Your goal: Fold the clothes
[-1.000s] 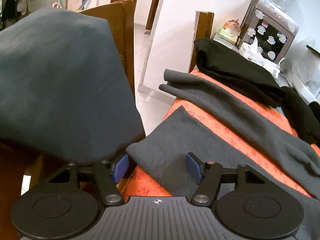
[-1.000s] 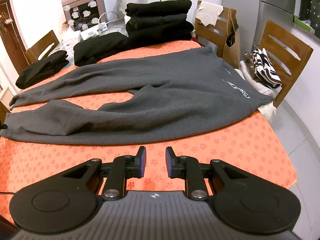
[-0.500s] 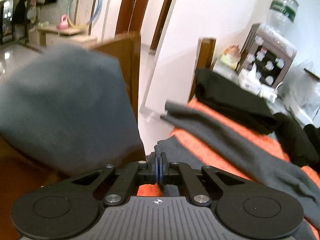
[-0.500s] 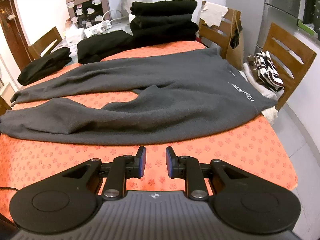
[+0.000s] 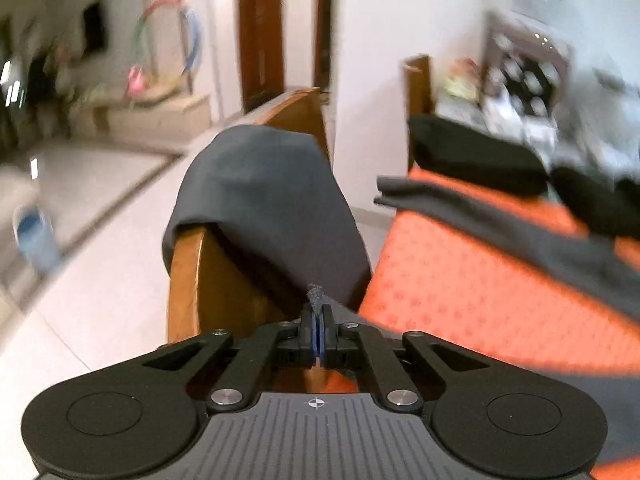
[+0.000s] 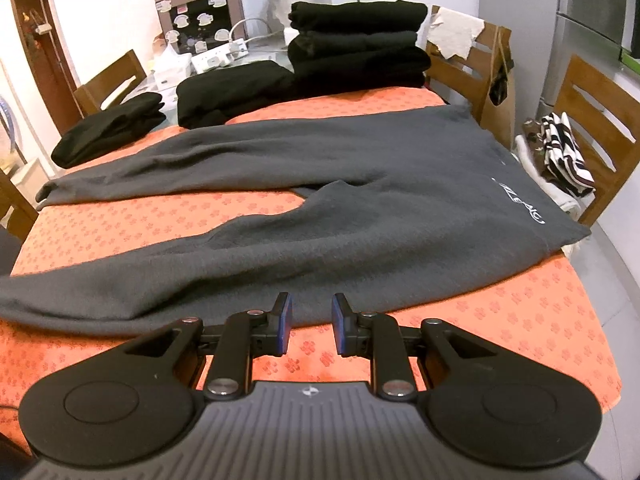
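At the far left, the left gripper [image 5: 319,334] is pinching shut on a small tuft of dark grey cloth, which by its colour and place is most likely the cuff of the near leg of the grey trousers [image 6: 320,216]. Beyond it a chair [image 5: 200,280] is standing with a grey garment [image 5: 264,204] draped over its back. Moving right, the trousers are lying spread flat across the orange tablecloth [image 6: 520,320], legs apart and pointing left, waistband hanging just over the right edge. Black folded clothes [image 6: 356,44] are sitting stacked at the far side. The right gripper [image 6: 311,326] is hovering over the near edge, jaws standing narrowly apart and holding nothing.

The risk, as I judge it: the pinch is catching only a thin bit of fabric, so a quick pull could let the cuff slip out. The left view is also blurring with motion, and the chair is standing just beside the table corner, so the lifted leg could snag on it or drag the draped garment. With the right gripper free, the waistband could slide off the edge.

A second ago the left jaws were standing wide around the cuff; half a second ago they were already shut, and the gripper is now swinging away. The right gripper is keeping the same gap.
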Tool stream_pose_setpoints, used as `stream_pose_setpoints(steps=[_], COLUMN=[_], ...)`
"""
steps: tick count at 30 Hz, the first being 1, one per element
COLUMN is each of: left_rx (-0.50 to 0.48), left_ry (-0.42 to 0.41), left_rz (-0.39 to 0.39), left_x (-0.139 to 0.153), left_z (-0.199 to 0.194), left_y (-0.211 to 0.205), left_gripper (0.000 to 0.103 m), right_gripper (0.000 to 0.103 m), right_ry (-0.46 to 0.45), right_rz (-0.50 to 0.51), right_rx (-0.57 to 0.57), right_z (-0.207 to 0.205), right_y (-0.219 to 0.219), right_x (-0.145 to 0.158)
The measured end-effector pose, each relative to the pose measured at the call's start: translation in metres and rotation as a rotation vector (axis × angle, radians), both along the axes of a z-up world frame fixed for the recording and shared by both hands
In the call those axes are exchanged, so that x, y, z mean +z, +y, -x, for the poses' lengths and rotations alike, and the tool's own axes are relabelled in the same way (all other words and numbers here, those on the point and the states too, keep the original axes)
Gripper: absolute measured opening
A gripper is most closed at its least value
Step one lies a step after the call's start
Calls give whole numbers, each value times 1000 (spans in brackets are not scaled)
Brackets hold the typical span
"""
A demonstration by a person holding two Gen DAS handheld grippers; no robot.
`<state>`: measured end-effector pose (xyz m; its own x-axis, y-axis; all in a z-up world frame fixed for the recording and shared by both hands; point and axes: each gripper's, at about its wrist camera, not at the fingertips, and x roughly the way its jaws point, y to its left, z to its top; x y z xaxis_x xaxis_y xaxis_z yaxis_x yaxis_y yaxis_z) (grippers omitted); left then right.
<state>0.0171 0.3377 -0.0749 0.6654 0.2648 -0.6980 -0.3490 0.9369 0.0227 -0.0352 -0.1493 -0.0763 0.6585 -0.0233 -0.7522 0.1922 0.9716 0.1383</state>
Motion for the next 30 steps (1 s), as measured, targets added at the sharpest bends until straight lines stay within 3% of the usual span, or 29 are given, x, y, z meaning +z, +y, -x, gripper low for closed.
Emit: stream_pose_setpoints(steps=[2,5,6,12,16,18,25,30], left_rx=[-23,-50,-68,-326,-534,-650,-956,-1138], left_ry=[-17,-75,-98,-119,-91,-69,35,61], left_rz=[2,7,1,65,107,121,111,17], left_x=[2,13,18,22,8,-3,-47,-63], left_z=[2,5,5,-20,-46,-57,-79,-83], left_y=[-5,-10,-12,-36,-63,-80,-139,-175], left_gripper=[11,58,61,63,63,63,55,54], right_gripper=[27,27,27,29,31,31,31,31], right_ry=[4,10,12,25,33,14,-28,-30], right_rz=[-6,-16,-19,-37,-49,-50,-50,-43], right_rx=[4,43,57,143,201,281,532,647], right_z=[-4,-7,-8,-14,-17,-18,-23,-30], right_y=[-1,3,5,15,22,32,63,79], right_x=[-3,-9,-11,-21,-28,-29,-32,-34])
